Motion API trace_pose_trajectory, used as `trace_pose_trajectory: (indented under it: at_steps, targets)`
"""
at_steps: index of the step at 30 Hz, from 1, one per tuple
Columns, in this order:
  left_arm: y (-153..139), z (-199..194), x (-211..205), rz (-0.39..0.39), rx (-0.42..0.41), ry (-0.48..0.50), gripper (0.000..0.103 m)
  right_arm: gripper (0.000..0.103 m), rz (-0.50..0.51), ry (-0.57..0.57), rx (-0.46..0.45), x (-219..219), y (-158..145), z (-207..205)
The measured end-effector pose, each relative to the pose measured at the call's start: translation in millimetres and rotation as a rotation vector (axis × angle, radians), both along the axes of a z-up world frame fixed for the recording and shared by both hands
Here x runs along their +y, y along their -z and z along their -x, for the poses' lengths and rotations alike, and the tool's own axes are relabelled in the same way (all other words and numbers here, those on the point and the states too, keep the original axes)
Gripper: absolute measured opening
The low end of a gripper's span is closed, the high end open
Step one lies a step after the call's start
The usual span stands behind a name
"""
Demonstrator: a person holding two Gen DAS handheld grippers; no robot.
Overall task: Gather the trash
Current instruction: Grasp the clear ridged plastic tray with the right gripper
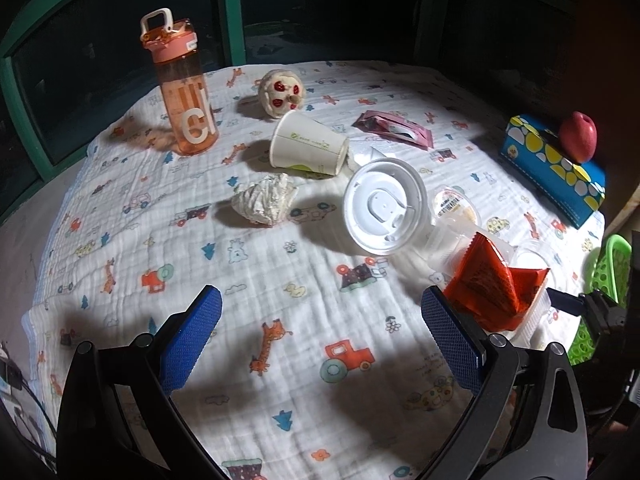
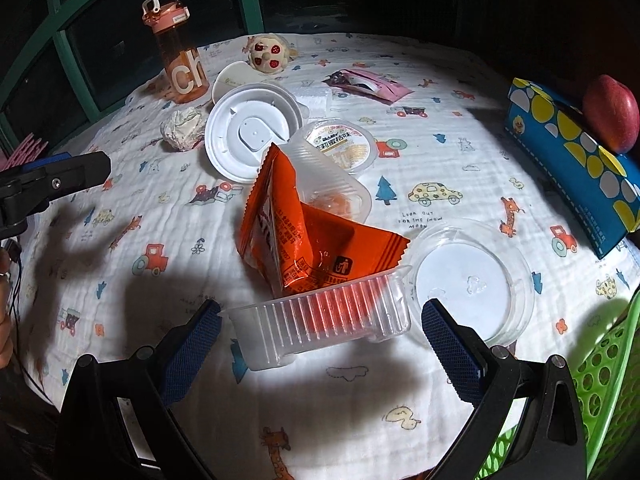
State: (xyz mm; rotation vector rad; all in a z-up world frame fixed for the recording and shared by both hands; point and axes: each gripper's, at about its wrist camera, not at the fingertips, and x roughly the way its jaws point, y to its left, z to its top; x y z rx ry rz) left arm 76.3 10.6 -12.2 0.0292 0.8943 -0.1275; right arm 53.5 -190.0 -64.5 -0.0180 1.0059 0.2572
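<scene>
near cloth [image 1: 280, 400]: open | centre-right: blocked by orange wrapper [image 2: 304, 240], clear tray [image 2: 320, 320], white lid [image 2: 250, 132]

Home: kids' print cloth [image 1: 280, 360] on table, tissue box [image 2: 568, 160], night window [image 1: 120, 60].

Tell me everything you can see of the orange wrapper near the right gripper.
The orange wrapper is a glossy foil-like sachet with serrated ends, dark print and a bin symbol. It looks torn open and crumpled, standing tent-like. It sits inside a clear ribbed plastic tray and leans against a clear plastic cup, just ahead of the open right gripper.
</scene>
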Motion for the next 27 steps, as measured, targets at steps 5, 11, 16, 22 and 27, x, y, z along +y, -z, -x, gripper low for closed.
trace_pose_trajectory:
  at_steps: [5, 11, 16, 22, 27]
  targets:
    - [5, -4, -12, 0.036, 0.021, 0.066, 0.094, 0.083, -0.005, -0.022, -0.026, -1, 0, 4]
    - [14, -10, -38, 0.083, 0.049, 0.166, 0.087, 0.082, -0.043, -0.001, -0.028, -12, -6, 15]
    - [25, -14, -65, 0.1, 0.067, 0.273, 0.083, 0.082, -0.051, 0.013, -0.036, -21, -15, 28]
    - [44, -23, -80, 0.137, 0.118, 0.355, 0.078, 0.082, -0.062, 0.032, -0.054, -35, -28, 41]
    - [56, -30, -87, 0.18, 0.156, 0.408, 0.078, 0.082, -0.084, 0.058, -0.063, -46, -36, 49]
